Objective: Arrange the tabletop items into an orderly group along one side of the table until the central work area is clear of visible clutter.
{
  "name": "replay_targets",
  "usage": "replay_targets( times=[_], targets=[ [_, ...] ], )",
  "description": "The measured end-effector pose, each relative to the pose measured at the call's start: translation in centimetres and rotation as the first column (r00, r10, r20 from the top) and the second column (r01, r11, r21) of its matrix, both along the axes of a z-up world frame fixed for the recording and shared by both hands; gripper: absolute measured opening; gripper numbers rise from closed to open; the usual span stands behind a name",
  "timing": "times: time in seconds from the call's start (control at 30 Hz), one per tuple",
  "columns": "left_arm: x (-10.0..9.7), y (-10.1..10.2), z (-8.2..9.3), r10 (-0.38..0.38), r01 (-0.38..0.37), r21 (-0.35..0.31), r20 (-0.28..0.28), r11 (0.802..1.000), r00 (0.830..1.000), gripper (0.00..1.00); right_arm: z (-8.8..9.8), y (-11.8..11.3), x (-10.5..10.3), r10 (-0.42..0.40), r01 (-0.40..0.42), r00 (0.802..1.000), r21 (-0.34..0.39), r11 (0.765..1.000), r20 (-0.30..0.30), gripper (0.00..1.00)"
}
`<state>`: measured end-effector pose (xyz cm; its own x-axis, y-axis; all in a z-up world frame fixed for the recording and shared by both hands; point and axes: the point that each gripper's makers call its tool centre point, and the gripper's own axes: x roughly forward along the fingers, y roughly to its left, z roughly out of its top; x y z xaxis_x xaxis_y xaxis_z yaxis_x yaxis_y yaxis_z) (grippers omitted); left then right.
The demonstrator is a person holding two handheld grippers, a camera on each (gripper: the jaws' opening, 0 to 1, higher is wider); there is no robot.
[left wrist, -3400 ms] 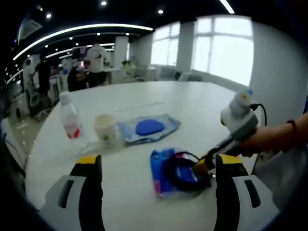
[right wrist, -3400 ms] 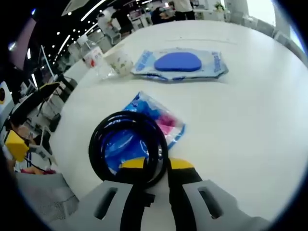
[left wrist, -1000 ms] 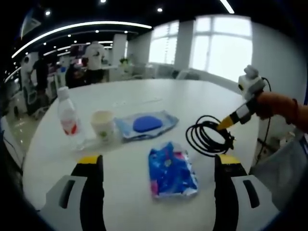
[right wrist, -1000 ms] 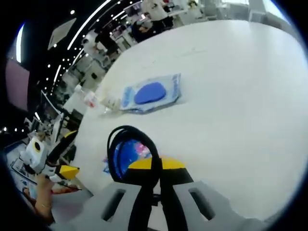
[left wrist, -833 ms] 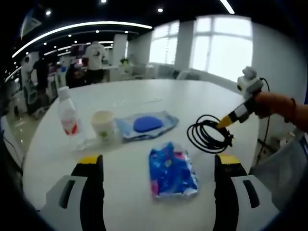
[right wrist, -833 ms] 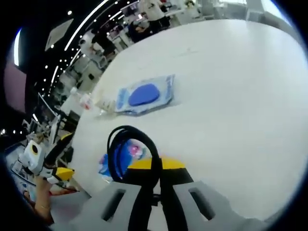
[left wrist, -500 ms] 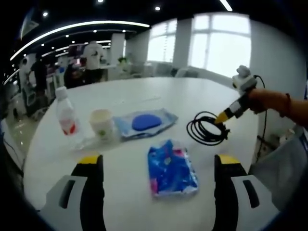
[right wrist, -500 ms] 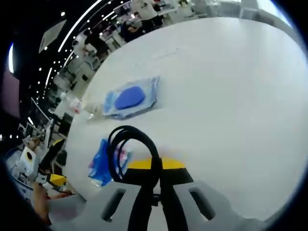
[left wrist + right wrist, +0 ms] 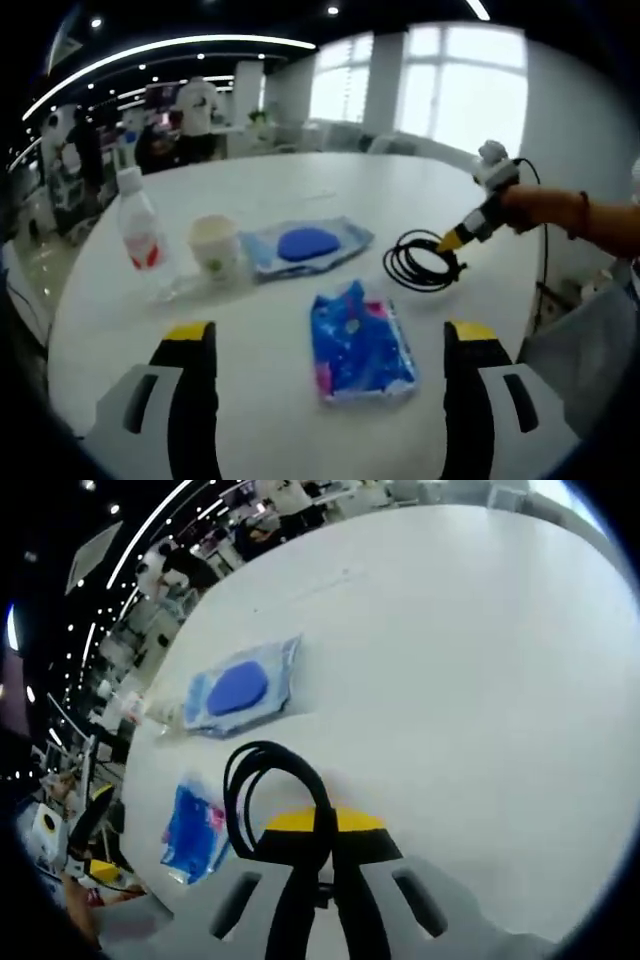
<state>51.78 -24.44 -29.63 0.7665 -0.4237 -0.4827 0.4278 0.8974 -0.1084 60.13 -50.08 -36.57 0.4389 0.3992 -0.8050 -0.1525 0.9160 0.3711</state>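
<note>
Right tool grips the black cable coil; left tool gapes wide, holding nothing.

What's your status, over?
Right gripper shut on black cable coil, held over the table. Left gripper open, empty. Blue packet, pouch, cup, bottle not yet grouped.

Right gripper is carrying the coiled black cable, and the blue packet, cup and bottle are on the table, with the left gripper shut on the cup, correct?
Not quite: the left gripper is open, short of the cup, as the left gripper view shows. The rest is right.
</note>
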Motion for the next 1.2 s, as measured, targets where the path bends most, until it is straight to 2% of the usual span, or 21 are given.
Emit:
replay_targets(
  times=[0.37, 0.83, 1.0, 1.2],
  targets=[
    [0.0, 0.2, -0.7, 0.003, -0.003, 0.012, -0.02, 1.0, 1.0, 0.9, -1.6, -0.3, 1.6, -0.016, 0.016, 1.0, -0.009, 1.0, -0.013, 0.03],
    [-0.1, 0.2, -1.2, 0.007, -0.007, 0.009, -0.039, 1.0, 0.999, 0.89, -3.5, -0.3, 1.4, -0.027, 0.027, 0.999, -0.005, 1.0, -0.036, 0.03],
    [-0.1, 0.2, -1.1, 0.005, -0.004, 0.008, -0.04, 1.0, 0.999, 0.89, -3.5, -0.1, 1.4, -0.05, 0.051, 0.998, 0.017, 0.999, -0.045, 0.05],
    [-0.1, 0.3, -1.0, 0.01, -0.01, 0.005, -0.039, 1.0, 0.999, 0.89, -3.5, 0.2, 1.4, -0.044, 0.045, 0.999, 0.016, 0.999, -0.026, 0.09]
  ],
)
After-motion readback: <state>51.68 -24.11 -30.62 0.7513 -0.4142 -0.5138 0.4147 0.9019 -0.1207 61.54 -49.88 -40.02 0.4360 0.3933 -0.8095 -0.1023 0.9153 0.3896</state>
